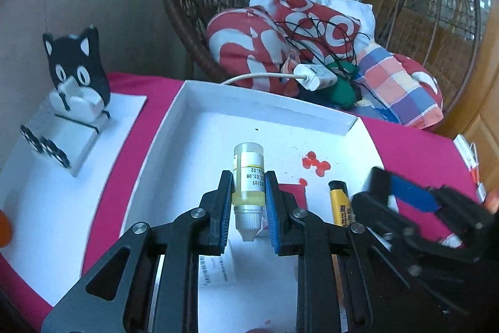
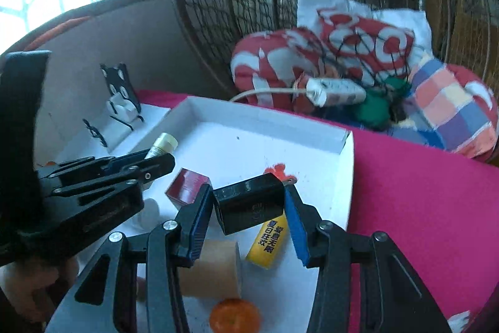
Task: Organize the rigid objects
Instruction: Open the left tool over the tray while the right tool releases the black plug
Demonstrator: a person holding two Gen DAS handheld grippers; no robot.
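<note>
Left claw (image 1: 249, 205) is clamping a small yellowish bottle (image 1: 248, 173) across its body, nozzle pointing back, hovering over the middle of the white tray (image 1: 199, 102); its label is showing upside-down digits, "03.08" among them. Right claw (image 2: 248, 205) is pinching a black block (image 2: 249, 206) above the tray's near right corner, apparently for sorting. Beneath it a yellow tube (image 2: 267, 241) with Chinese lettering is lying flat, a red box (image 2: 187, 184) just beside.

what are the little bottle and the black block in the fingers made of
The little bottle looks like translucent plastic: yellowish liquid shows through its wall, and its cap is opaque white. The black block looks like moulded hard plastic with a slight sheen; light glints off its top edge. Neither is certain by sight alone.
</note>
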